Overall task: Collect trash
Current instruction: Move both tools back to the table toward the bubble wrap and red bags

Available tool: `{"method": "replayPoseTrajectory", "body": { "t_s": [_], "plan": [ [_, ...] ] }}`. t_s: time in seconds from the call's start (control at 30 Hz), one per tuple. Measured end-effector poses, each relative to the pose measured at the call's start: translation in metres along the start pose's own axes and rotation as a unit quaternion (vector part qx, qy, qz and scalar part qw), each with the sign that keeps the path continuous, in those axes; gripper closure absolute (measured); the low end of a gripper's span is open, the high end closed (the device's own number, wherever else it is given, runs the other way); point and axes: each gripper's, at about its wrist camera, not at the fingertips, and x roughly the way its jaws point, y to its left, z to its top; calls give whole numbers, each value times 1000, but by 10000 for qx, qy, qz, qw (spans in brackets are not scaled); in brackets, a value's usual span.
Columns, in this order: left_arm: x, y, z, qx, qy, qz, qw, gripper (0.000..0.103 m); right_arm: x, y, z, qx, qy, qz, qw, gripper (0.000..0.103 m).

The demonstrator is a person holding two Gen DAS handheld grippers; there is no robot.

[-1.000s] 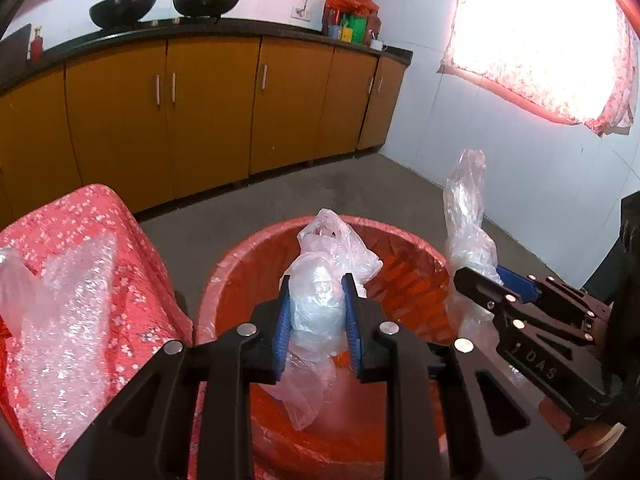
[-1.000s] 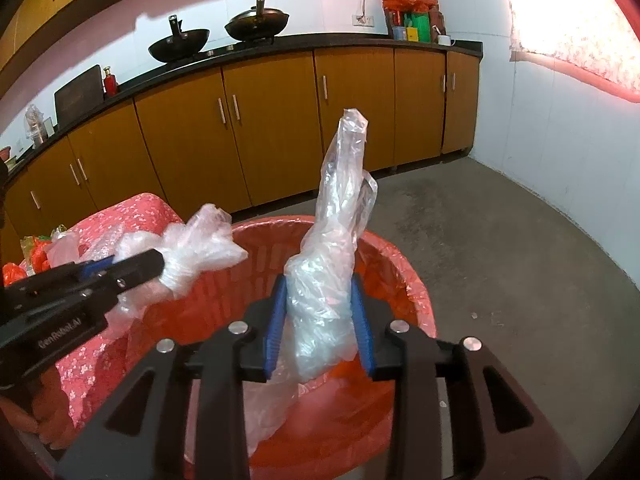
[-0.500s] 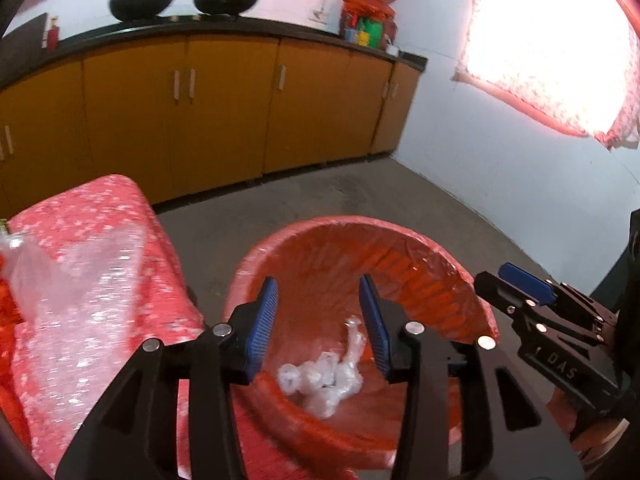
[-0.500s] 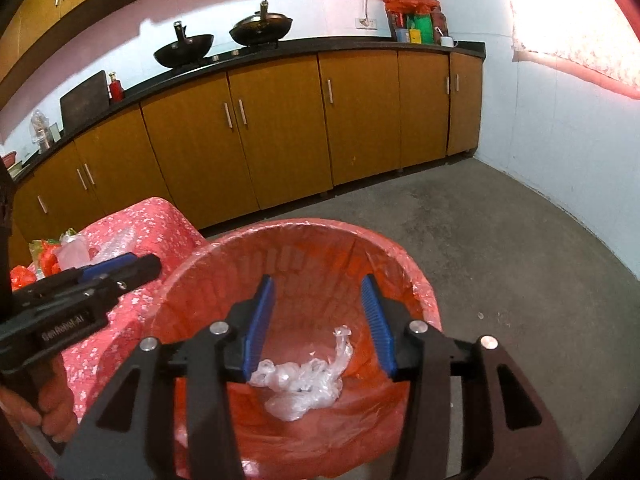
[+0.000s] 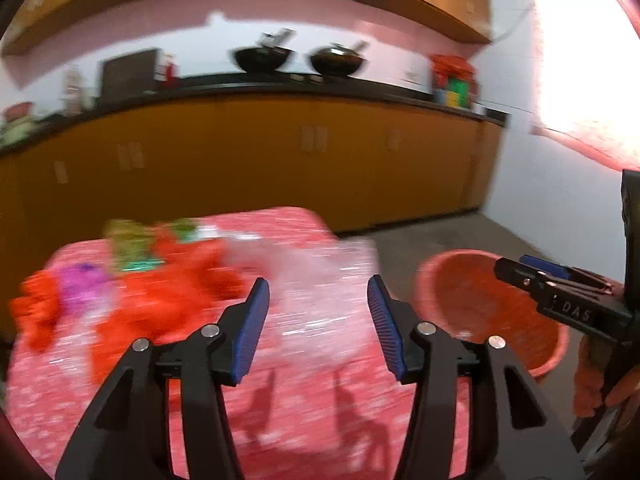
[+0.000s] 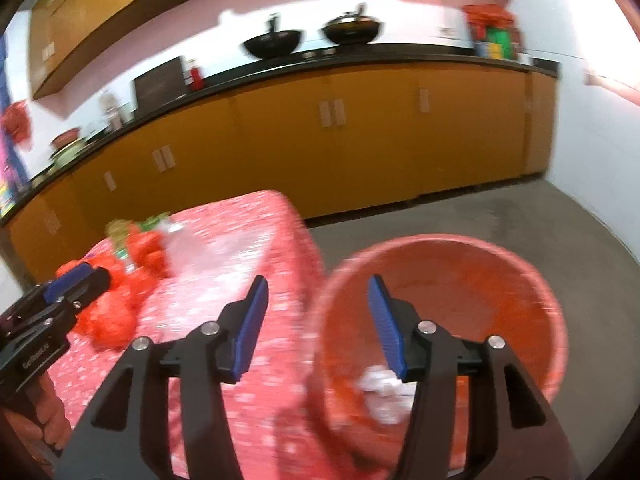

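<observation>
Both views are motion-blurred. My left gripper (image 5: 318,300) is open and empty above the table with the red flowered cloth (image 5: 304,400). Ahead of it lie clear bubble wrap (image 5: 320,272), red plastic bags (image 5: 160,300) and a purple scrap (image 5: 82,286). My right gripper (image 6: 318,300) is open and empty over the near rim of the red-lined bin (image 6: 500,264). Crumpled clear plastic (image 6: 382,390) lies in the bin's bottom. The right gripper also shows in the left wrist view (image 5: 516,266), beside the bin (image 5: 464,296). The left gripper shows in the right wrist view (image 6: 80,276).
Orange cabinets (image 6: 360,132) with a black counter run along the back wall, with two woks (image 6: 272,42) on top. Grey floor (image 6: 520,220) lies to the right of the bin. A bright curtained window (image 5: 580,80) is on the right wall.
Both grippers let go of their clear plastic bags, which dropped into the bin. Both then swung left toward the table and opened wider.
</observation>
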Motion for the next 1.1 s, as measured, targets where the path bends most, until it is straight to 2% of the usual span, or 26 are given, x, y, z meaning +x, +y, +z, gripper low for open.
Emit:
{"method": "replayPoseTrajectory", "body": {
  "t_s": [0.17, 0.23, 0.43, 0.67, 0.87, 0.9, 0.93, 1.1],
  "plan": [
    [-25, 61, -20, -205, -186, 955, 9950, 45, 32, 54, -9, -144, 275, 347, 9989, 46],
    [-30, 78, -24, -289, -225, 1174, 9924, 44, 49, 74, -11, -203, 383, 366, 9984, 45],
    [-32, 115, -33, -763, -248, 1406, 9868, 36, 89, 108, -12, -262, 553, 128, 9980, 31],
    [-28, 128, -39, -870, -291, 1368, 9863, 33, 120, 118, -15, -313, 826, -259, 9958, 32],
    [-23, 127, -44, -795, -246, 1232, 9889, 33, 129, 118, -17, -301, 1031, -241, 9939, 72],
    [-21, 125, -43, -777, -230, 1211, 9893, 33, 129, 118, -17, -312, 1047, -255, 9937, 83],
    [-20, 124, -42, -765, -217, 1198, 9896, 33, 129, 117, -18, -295, 1059, -234, 9937, 87],
    [-12, 116, -39, -704, -121, 1095, 9914, 33, 119, 112, -21, -193, 964, -212, 9949, 93]
  ]
}}
